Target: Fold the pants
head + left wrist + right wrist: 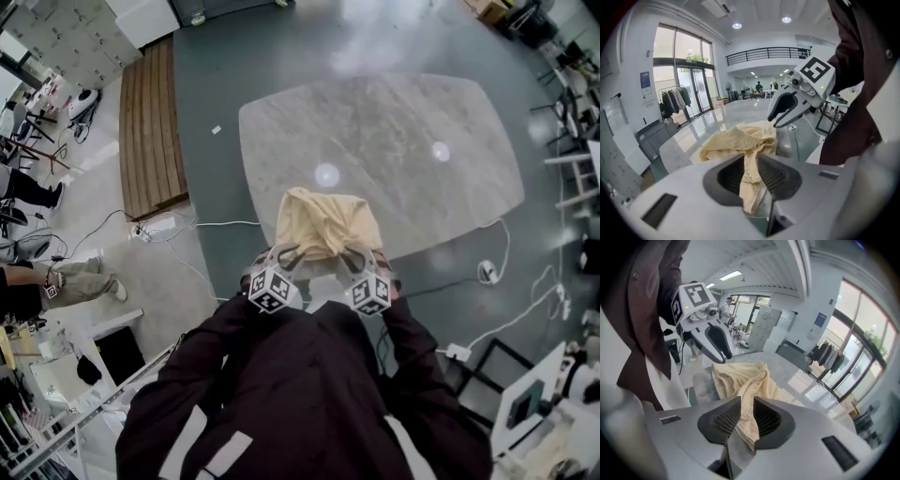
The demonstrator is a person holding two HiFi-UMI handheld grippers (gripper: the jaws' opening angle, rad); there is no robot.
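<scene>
The pale yellow pants [323, 220] lie bunched at the near edge of the grey oval table [441, 187]. Both grippers hang side by side over that edge, close in front of the person's dark jacket. My left gripper [286, 255] is at the cloth's near left corner and my right gripper [354, 258] at its near right corner. In the left gripper view a strip of the pants [736, 140] hangs loosely through the parted jaws of the left gripper [751, 171]. In the right gripper view a fold of the pants [740, 376] runs between the parted jaws of the right gripper [746, 416].
A wooden slatted platform [150, 122] lies on the floor to the left of the table. White cables [220, 225] and plugs trail across the floor near the table's front. A person's legs [66, 281] show at the far left. Racks and furniture crowd the right edge.
</scene>
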